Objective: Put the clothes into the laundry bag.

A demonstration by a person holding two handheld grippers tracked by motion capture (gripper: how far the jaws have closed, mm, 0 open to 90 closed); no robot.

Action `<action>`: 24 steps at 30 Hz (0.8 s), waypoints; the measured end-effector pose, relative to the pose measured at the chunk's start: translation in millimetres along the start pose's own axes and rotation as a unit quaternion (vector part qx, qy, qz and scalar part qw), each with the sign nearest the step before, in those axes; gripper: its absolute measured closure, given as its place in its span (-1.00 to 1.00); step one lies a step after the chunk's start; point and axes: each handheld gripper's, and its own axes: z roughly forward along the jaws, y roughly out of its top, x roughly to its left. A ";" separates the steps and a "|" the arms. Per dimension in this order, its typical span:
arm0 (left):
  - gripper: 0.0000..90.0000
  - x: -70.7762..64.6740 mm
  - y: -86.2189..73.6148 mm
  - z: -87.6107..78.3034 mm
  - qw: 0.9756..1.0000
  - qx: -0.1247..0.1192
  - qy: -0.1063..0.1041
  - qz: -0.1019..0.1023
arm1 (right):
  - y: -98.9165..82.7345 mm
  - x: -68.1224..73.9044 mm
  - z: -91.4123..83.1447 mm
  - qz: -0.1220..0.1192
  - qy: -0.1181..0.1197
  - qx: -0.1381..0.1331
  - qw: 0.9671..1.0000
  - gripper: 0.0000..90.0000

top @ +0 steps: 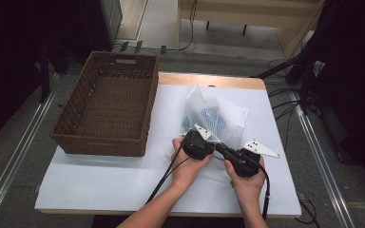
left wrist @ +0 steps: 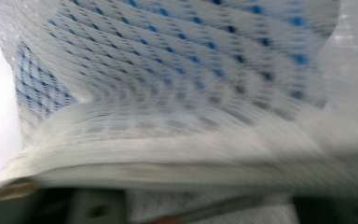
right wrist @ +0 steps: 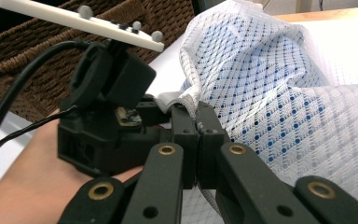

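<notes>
— High view first: where's the white mesh bag (top: 217, 116)?

— On the white table (top: 100, 183), right of the brown wicker basket (top: 107, 102), which sits at the far left. The bag stands bunched up, with something blue showing through the mesh. Both grippers meet at its near edge.

— And the right gripper (right wrist: 198, 122)?

— Its jaws are pressed together on a fold of the bag's edge; the right gripper view shows mesh pinched between the tips.

— The left gripper (top: 197, 142)?

— Just left of the right one, touching the bag. The left gripper view is blurred, with mesh right up against the camera. I cannot tell whether its jaws clamp the fabric.

— The hands?

— Each wraps its gripper from the near side, cables trailing toward the near edge.
</notes>
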 end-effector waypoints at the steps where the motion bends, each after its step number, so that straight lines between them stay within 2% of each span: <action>1: 0.58 3.3 2.9 0.2 1.000 0.001 -0.010 -0.014 | 0.5 0.3 -0.5 0.001 0.001 -0.002 1.000 1.00; 2: 0.74 6.3 5.4 0.7 0.999 -0.001 -0.020 -0.026 | 1.1 1.0 -1.0 0.002 0.000 -0.002 1.000 1.00; 3: 0.77 7.7 7.4 0.7 0.999 -0.002 -0.024 -0.033 | 1.4 2.0 -1.2 0.003 0.002 -0.003 1.000 1.00; 5: 0.79 9.7 12.1 -1.0 0.998 -0.027 -0.033 -0.052 | 2.1 4.3 -1.1 0.000 0.002 -0.005 1.000 1.00; 6: 0.79 11.7 14.5 -3.0 0.995 -0.047 -0.045 -0.072 | 2.5 5.7 -1.2 -0.002 0.003 -0.008 1.000 1.00; 7: 0.79 14.5 16.5 -5.6 0.990 -0.077 -0.062 -0.098 | 3.0 7.3 -1.6 -0.002 0.004 -0.010 1.000 1.00; 8: 0.79 17.4 18.1 -8.1 0.985 -0.110 -0.072 -0.111 | 3.6 8.7 -2.3 -0.003 0.004 -0.012 1.000 1.00; 10: 0.79 21.3 19.5 -10.6 0.973 -0.176 -0.067 -0.134 | 5.0 10.5 -3.9 -0.004 0.007 -0.018 1.000 1.00; 11: 0.79 23.2 20.1 -9.0 0.971 -0.188 -0.054 -0.140 | 5.5 11.2 -4.2 -0.005 0.008 -0.020 1.000 1.00; 12: 0.79 25.1 20.4 -4.6 0.969 -0.190 -0.044 -0.151 | 5.7 11.7 -4.1 -0.004 0.008 -0.019 1.000 1.00; 13: 0.79 27.5 20.1 2.1 0.970 -0.177 -0.035 -0.160 | 5.2 11.6 -3.2 -0.005 0.007 -0.017 1.000 1.00; 15: 0.77 31.6 16.9 20.0 0.976 -0.134 -0.027 -0.171 | 2.3 9.9 0.1 -0.005 0.006 -0.007 1.000 1.00; 16: 0.74 34.6 15.6 25.8 0.975 -0.114 -0.037 -0.188 | 0.3 8.5 2.2 -0.002 0.004 -0.004 1.000 1.00; 17: 0.71 36.4 15.6 25.5 0.974 -0.112 -0.045 -0.190 | -1.6 6.9 3.7 -0.001 0.002 0.002 1.000 1.00; 18: 0.65 35.9 16.0 24.2 0.977 -0.109 -0.046 -0.175 | -3.0 5.1 5.0 0.000 0.000 0.004 1.000 1.00; 19: 0.57 34.8 15.7 23.1 0.982 -0.100 -0.048 -0.154 | -4.1 3.5 5.6 0.003 -0.001 0.006 1.000 1.00; 20: 0.47 34.5 14.8 21.5 0.985 -0.091 -0.059 -0.137 | -4.7 1.6 5.8 0.004 -0.004 0.007 1.000 1.00; 22: 0.22 33.7 11.6 17.5 0.991 -0.060 -0.063 -0.105 | -5.4 -2.0 5.8 0.009 -0.007 0.006 1.000 1.00; 23: 0.15 34.3 8.3 14.1 0.992 -0.038 -0.073 -0.097 | -5.7 -3.3 5.7 0.010 -0.009 0.007 1.000 1.00; 24: 0.07 34.7 5.2 10.8 0.992 -0.024 -0.080 -0.094 | -6.2 -5.0 6.0 0.013 -0.011 0.009 1.000 1.00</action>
